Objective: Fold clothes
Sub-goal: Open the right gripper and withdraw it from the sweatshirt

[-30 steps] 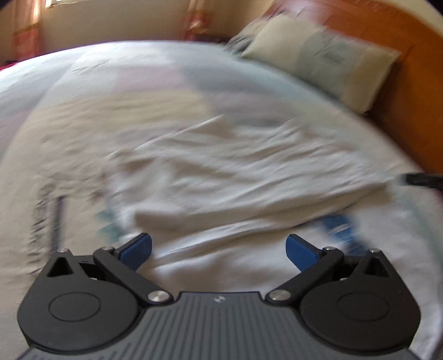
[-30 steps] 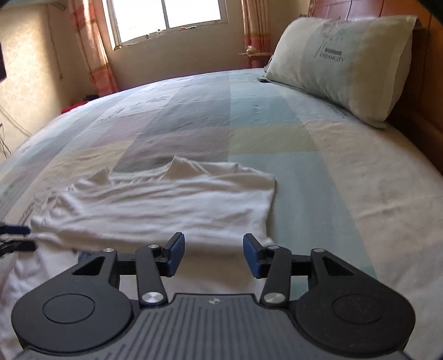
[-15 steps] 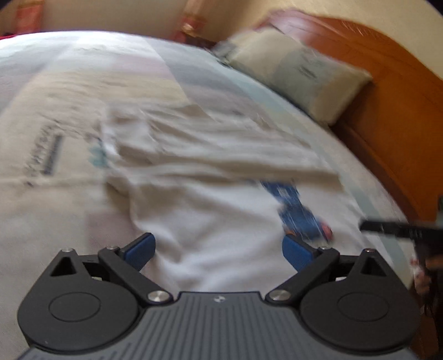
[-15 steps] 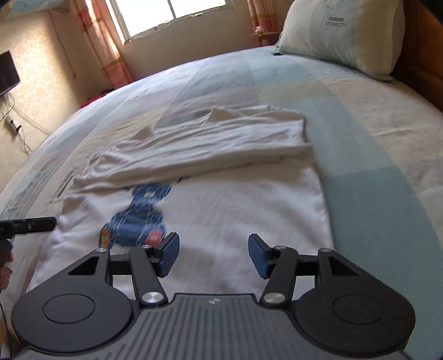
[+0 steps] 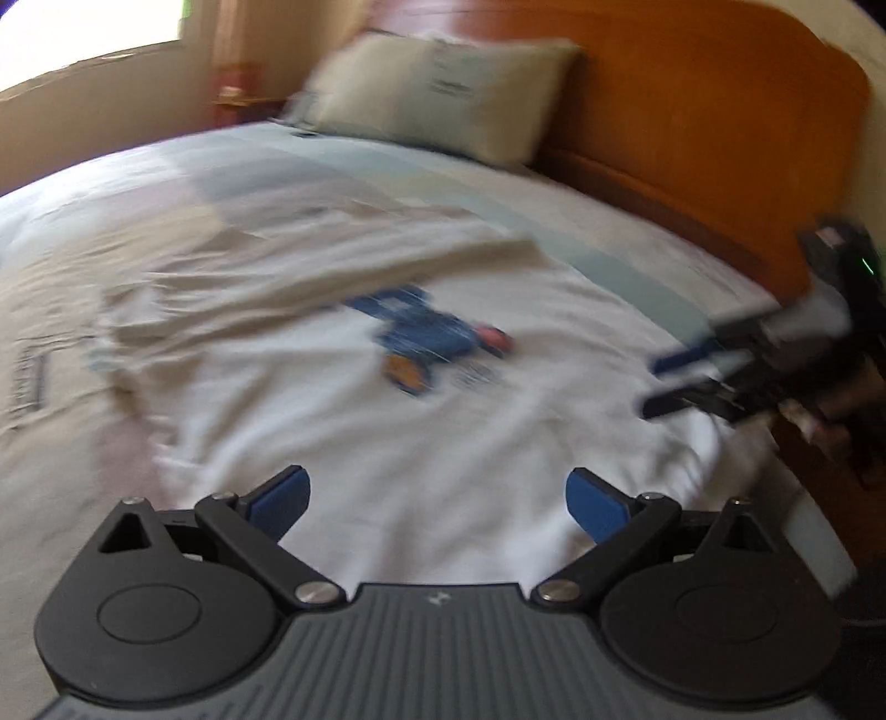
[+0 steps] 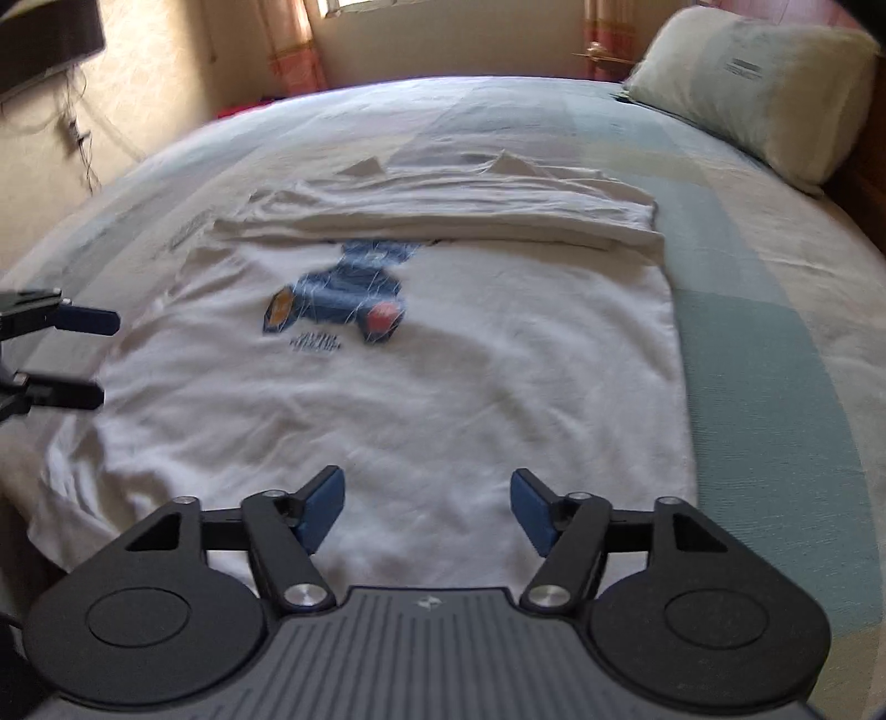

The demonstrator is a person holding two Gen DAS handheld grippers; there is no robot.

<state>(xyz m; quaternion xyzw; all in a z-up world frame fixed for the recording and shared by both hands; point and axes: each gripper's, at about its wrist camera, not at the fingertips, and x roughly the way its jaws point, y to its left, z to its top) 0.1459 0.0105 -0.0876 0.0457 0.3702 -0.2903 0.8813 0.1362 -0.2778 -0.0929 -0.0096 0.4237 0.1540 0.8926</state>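
On the bed [image 6: 775, 343], a white T-shirt [image 6: 443, 399] lies spread across the pastel patchwork cover, print side up, with a blue cartoon print [image 6: 343, 299] near its middle. The far part of the shirt is folded back over itself, forming a creased band [image 6: 443, 213] that runs across the garment just beyond the print and covers the print's far edge. The near part lies flat, with shallow wrinkles, and reaches close to the edge of the bed.

The right claw [image 6: 426, 507] hovers above the near part of the shirt, its blue-padded fingers spread wide with nothing between them. The left claw [image 5: 437, 498] hangs over the shirt from the other side, likewise spread wide and empty. Each claw shows in the other's camera: the left one at the left border of the right wrist view [image 6: 72, 354], the right one at the right border of the left wrist view [image 5: 686, 382]; both sit beside the shirt's side edges, fingers apart.

A pale pillow [image 6: 758, 88] rests against the wooden headboard [image 5: 720, 138], well apart from the shirt. A curtained window [image 6: 310, 50] stands in the far wall. The left wrist view is blurred.
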